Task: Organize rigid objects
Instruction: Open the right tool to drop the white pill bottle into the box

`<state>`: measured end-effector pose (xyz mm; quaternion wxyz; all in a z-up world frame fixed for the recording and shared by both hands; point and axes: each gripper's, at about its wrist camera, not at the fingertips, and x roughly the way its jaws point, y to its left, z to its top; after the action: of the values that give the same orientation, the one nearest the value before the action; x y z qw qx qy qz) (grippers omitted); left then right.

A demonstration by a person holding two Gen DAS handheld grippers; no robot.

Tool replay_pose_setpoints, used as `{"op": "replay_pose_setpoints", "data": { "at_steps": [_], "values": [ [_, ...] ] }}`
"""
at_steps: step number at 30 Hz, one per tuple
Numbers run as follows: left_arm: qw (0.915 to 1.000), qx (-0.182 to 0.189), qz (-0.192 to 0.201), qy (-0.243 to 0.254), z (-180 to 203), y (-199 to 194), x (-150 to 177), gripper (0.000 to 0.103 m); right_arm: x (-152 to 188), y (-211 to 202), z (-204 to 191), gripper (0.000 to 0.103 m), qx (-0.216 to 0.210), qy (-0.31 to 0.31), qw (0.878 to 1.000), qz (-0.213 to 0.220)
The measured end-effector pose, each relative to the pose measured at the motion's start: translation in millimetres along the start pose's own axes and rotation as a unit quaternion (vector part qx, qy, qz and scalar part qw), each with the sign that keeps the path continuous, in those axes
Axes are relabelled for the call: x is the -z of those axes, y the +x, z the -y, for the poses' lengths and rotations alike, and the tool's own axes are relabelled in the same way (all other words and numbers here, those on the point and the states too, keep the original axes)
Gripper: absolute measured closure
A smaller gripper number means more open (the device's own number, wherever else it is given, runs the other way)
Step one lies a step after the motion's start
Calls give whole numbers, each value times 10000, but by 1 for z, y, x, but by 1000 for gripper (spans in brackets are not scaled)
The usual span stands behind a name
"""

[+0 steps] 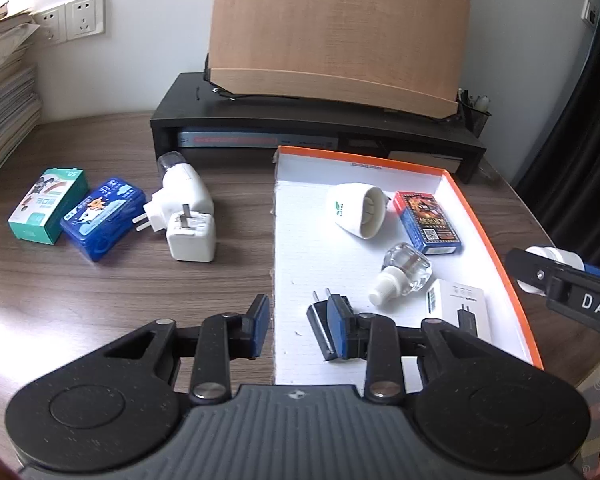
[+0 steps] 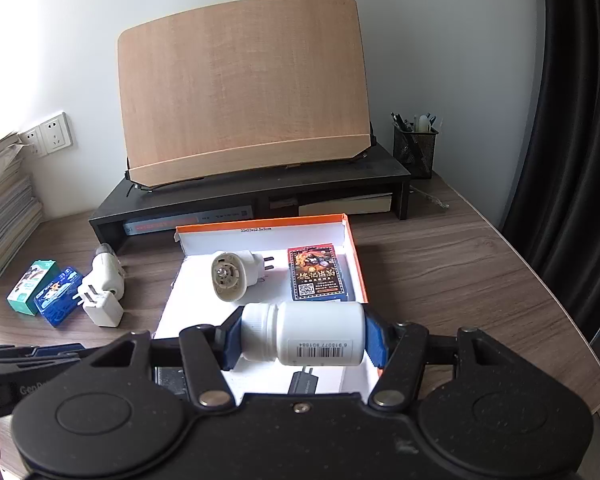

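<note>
A dark wood-grain desk [image 2: 440, 272] stands against a white wall with sockets [image 1: 70, 20] at the left. A stack of papers [image 1: 4, 92] rises at the desk's far left edge. At the back a black riser [image 2: 260, 196] carries a tilted wooden board [image 2: 244, 88], with a mesh pen cup [image 2: 415, 148] beside it and a black curtain [image 2: 572, 120] at the far right.

On the bare desk, left of the tray, lie a green box [image 1: 48, 206], a blue box [image 1: 102, 218] touching it, then a white plug-in unit [image 1: 182, 192] and a white charger [image 1: 191, 236] just beside each other.

The white tray [image 1: 496, 248], orange-rimmed, holds a white cup-shaped plug [image 1: 358, 210], a card pack [image 1: 426, 222] near its far right wall, a clear glass bottle [image 1: 404, 274] on its side, a white carton [image 1: 458, 312] and a black adapter [image 1: 319, 322] near the front.

The left gripper [image 1: 302, 326] straddles the tray's left wall with its jaws apart, clamping nothing; its right finger [image 1: 340, 330] sits against the black adapter. The right gripper [image 2: 302, 336] is clamped on a white pill bottle [image 2: 304, 338], held sideways, cap to the left, above the tray's near end.

Open tray floor shows along its left side. The desk right of the tray is bare wood to its curved edge.
</note>
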<state>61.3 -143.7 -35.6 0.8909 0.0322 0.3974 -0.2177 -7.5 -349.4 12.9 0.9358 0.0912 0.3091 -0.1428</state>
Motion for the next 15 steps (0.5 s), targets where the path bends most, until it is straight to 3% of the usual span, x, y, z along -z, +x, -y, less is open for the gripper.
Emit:
{"op": "replay_pose_setpoints", "data": {
  "at_steps": [15],
  "values": [
    [9994, 246, 142, 199, 14, -11, -4, 70, 1, 7, -10, 33, -17, -94, 9999, -51]
  ]
}}
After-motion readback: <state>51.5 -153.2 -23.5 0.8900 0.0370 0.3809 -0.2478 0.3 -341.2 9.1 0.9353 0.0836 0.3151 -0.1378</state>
